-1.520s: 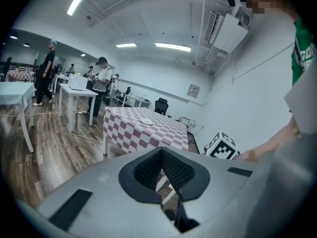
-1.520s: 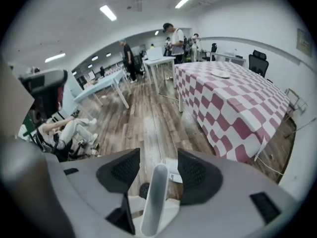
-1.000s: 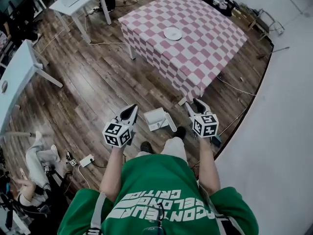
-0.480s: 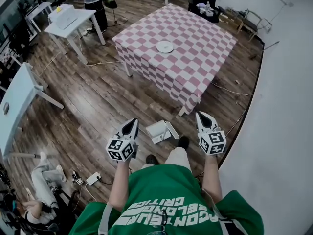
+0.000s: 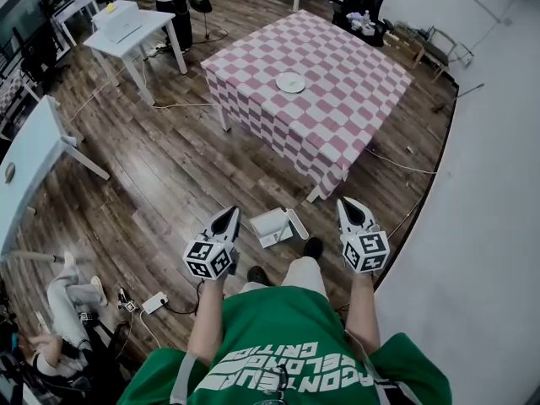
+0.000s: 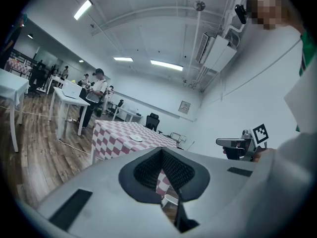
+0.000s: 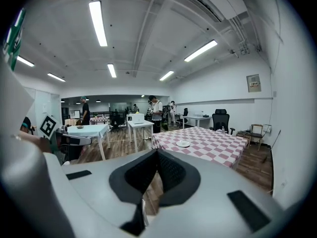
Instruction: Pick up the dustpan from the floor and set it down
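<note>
Dustpan (image 5: 274, 224) lying on floor (image 5: 169, 175), just ahead of person's shoe (image 5: 313, 247), near corner of checked counter (image 5: 354, 108). Left tongs (image 5: 229, 215) pressing together, gripping nothing. Right tongs (image 5: 348, 205) likewise closed, empty. Both hovering well above dustpan, one each side.

Likely risks:
- reaching down with tongs closed, so tips nudging pan and sliding it under counter instead of gripping
- pinching thin rim off-centre, so pan tilting or slipping out
- counter leg (image 5: 313, 194) crowding right-side approach
</note>
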Demonstrator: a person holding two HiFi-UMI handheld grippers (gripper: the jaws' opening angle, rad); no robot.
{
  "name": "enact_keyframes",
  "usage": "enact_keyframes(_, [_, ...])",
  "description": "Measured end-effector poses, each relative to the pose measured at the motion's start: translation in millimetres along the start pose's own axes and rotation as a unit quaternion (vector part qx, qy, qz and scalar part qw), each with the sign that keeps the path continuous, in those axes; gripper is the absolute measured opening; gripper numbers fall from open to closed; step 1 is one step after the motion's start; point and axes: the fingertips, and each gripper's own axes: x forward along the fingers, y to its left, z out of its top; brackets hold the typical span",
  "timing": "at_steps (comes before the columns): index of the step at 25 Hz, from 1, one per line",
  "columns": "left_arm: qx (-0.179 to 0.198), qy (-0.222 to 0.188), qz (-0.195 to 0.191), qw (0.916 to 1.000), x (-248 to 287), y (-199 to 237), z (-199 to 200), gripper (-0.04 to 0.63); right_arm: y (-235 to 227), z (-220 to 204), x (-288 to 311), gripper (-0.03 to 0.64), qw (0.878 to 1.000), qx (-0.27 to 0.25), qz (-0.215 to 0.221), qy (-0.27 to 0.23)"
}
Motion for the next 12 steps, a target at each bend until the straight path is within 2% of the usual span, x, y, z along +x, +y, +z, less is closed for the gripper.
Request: enact_keyframes(12, [-0.007, 0.001, 0.0, 1.0, -4.3, -4.0, -1.4, 0.003, 4.0, -8.8, -1.0, 0.008, 1.0, -0.007, -0.001, 0.014])
